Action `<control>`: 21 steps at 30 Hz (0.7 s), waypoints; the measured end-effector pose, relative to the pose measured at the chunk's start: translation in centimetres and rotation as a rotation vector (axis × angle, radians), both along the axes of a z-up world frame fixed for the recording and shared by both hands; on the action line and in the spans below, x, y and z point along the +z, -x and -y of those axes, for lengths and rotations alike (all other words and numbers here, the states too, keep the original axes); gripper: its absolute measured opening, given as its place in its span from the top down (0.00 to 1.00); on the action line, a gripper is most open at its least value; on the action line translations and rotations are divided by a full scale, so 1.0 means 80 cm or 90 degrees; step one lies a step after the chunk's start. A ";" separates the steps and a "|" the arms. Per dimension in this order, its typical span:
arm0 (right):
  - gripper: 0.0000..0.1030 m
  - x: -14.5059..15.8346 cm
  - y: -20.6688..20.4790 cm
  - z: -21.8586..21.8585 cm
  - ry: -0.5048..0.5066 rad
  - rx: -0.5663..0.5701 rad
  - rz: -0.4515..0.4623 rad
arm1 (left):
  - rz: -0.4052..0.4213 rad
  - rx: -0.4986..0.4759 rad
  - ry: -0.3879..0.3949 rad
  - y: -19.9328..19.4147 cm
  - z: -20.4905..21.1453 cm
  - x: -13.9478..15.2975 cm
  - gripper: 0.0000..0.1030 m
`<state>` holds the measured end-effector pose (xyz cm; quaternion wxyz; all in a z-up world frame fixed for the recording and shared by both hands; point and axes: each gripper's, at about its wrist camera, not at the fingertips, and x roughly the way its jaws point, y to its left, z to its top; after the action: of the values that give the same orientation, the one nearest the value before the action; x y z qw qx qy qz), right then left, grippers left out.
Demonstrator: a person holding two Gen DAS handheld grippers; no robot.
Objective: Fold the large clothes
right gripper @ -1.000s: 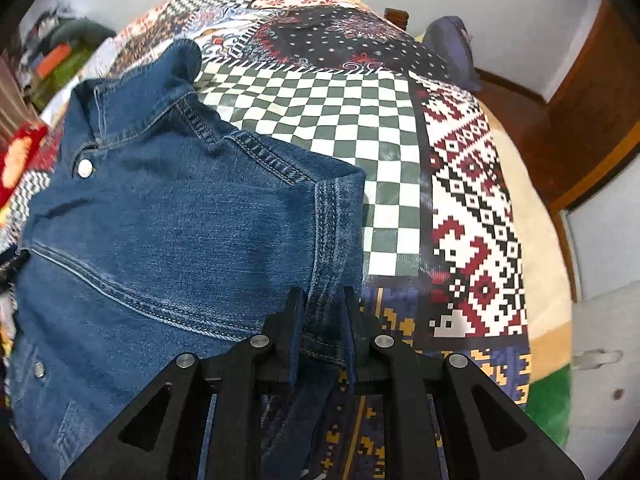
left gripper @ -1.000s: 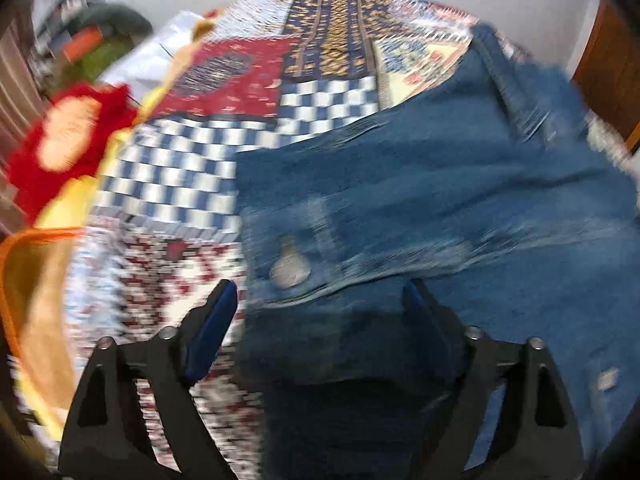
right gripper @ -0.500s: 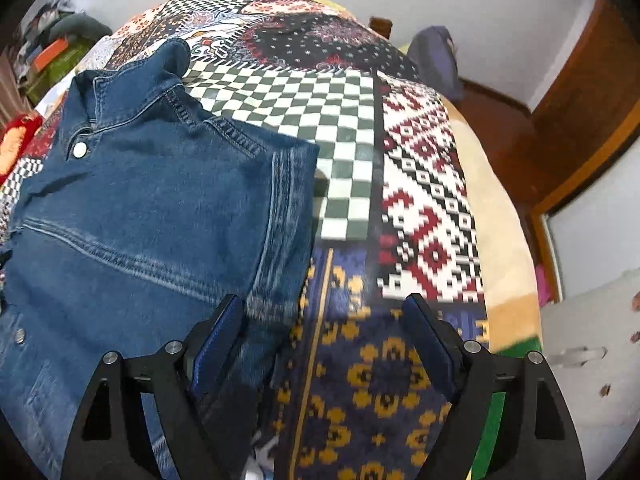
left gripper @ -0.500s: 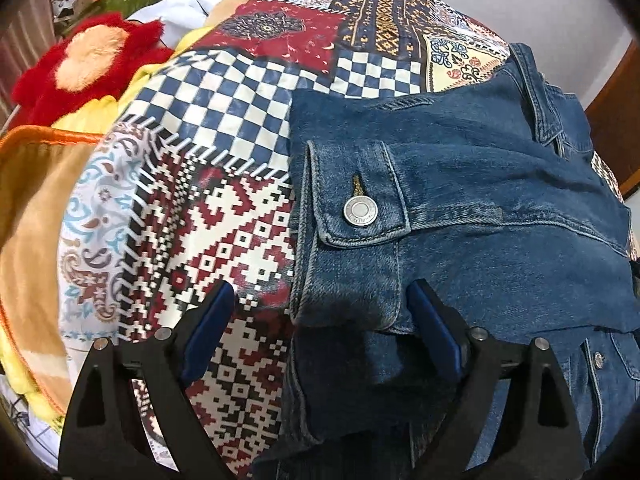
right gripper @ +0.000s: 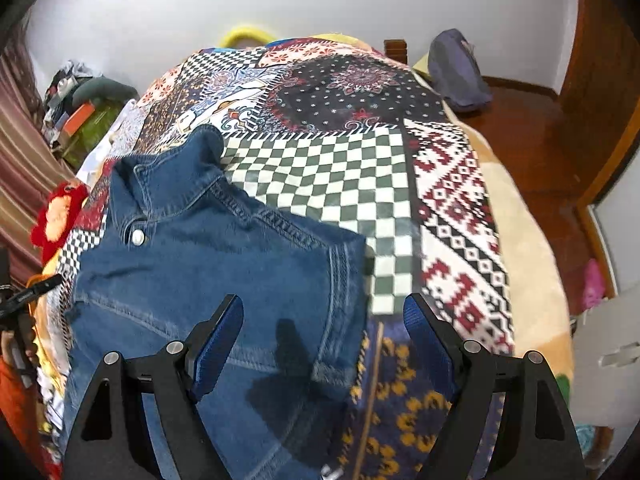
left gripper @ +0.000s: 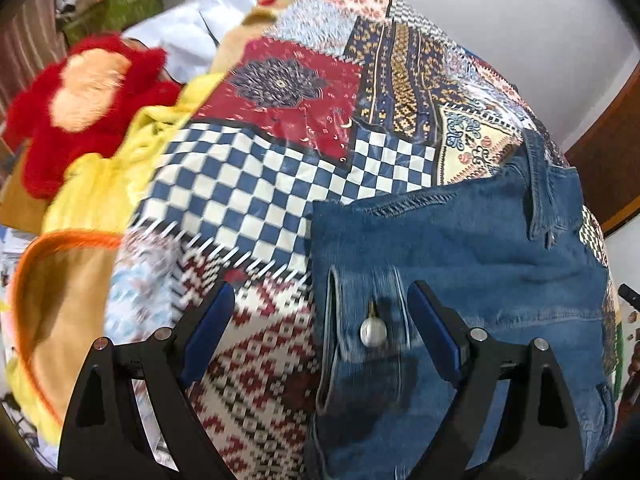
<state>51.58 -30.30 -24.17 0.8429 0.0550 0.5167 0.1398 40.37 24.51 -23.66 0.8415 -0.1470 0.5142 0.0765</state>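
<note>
A blue denim jacket [left gripper: 460, 248] lies folded on a patchwork bedspread [left gripper: 256, 200], its collar [left gripper: 540, 184] at the far right. My left gripper [left gripper: 320, 292] hovers open over the jacket's left edge. The buttoned cuff [left gripper: 373, 332] lies below, near its right finger, and touches neither pad. In the right wrist view the jacket [right gripper: 208, 264] fills the left half, collar [right gripper: 180, 168] at the far end. My right gripper [right gripper: 324, 304] is open above the jacket's right folded edge, with nothing held.
A red plush toy [left gripper: 80, 100], yellow cloth [left gripper: 104, 184] and an orange-rimmed tan blanket [left gripper: 52, 300] lie beside the bed's left side. A purple bag [right gripper: 456, 68] sits at the far right corner. Wooden floor [right gripper: 540, 140] borders the bedspread [right gripper: 340, 176] on the right.
My right gripper let go of the jacket's side edge, opened wide and rose. My left gripper stayed open and shifted, so the cuff now sits lower in its view.
</note>
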 end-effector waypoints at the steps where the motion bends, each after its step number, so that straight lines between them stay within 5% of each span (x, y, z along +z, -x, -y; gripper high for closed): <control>1: 0.22 -0.003 -0.005 -0.001 -0.001 -0.001 -0.004 | -0.007 -0.010 0.008 -0.010 -0.001 -0.007 0.14; 6: 0.34 -0.034 -0.036 0.001 -0.017 -0.021 -0.047 | -0.047 0.024 -0.019 -0.043 -0.008 -0.043 0.27; 11: 0.59 -0.056 -0.052 0.009 -0.056 -0.038 -0.068 | -0.021 0.036 0.010 -0.052 -0.007 -0.053 0.44; 13: 0.73 -0.059 -0.055 0.004 -0.084 -0.019 -0.076 | -0.008 0.008 0.033 -0.059 0.001 -0.053 0.74; 14: 0.76 -0.060 -0.056 0.001 -0.080 -0.017 -0.076 | -0.010 0.002 0.044 -0.061 0.002 -0.054 0.76; 21: 0.84 -0.031 -0.072 -0.026 -0.012 0.019 -0.015 | 0.000 -0.013 -0.035 -0.073 0.017 -0.031 0.91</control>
<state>57.36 -28.24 -26.66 0.8341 0.0569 0.5260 0.1564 46.19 23.15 -26.16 0.8460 -0.1187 0.5134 0.0816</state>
